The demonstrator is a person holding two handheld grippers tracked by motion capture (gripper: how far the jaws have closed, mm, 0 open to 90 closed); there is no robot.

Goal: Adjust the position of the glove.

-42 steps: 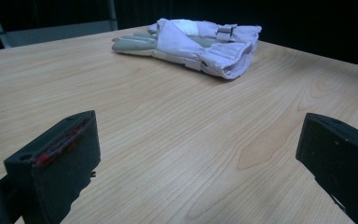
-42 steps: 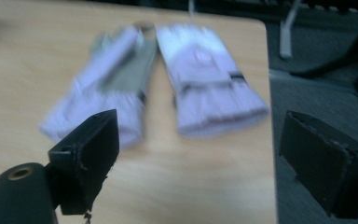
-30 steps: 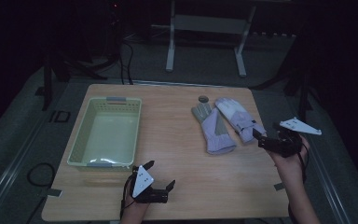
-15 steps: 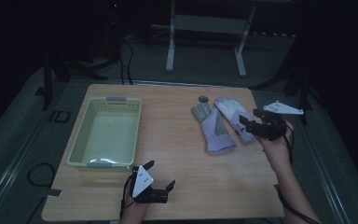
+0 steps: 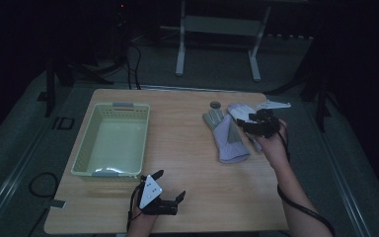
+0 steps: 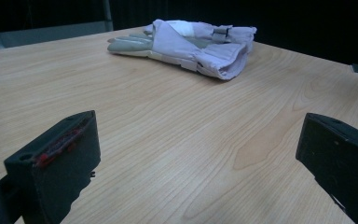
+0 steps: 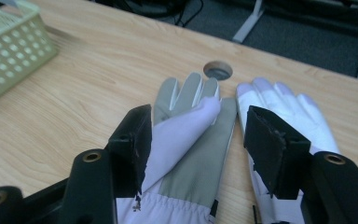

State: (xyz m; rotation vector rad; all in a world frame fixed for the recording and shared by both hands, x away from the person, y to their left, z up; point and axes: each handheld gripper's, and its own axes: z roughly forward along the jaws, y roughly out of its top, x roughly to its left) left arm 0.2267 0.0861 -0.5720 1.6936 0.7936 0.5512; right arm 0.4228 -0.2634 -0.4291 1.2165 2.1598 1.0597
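Two pale lilac work gloves lie side by side at the table's right. The nearer glove has a grey palm and a folded-over flap, and the other glove lies to its right. My right gripper hangs just over them. Its jaws have just been closing and stand part open astride the grey-palmed glove, with the pads off the cloth. My left gripper rests low near the front edge, open, with bare wood between its jaws. In the left gripper view the gloves lie farther off.
A pale green plastic basket stands empty at the table's left. A round hole is cut in the tabletop just beyond the gloves' fingertips. A metal stand's legs rise behind the table.
My right hand has travelled left from the table's right edge to a spot over the gloves, and its jaws have narrowed. The left gripper has stayed put.
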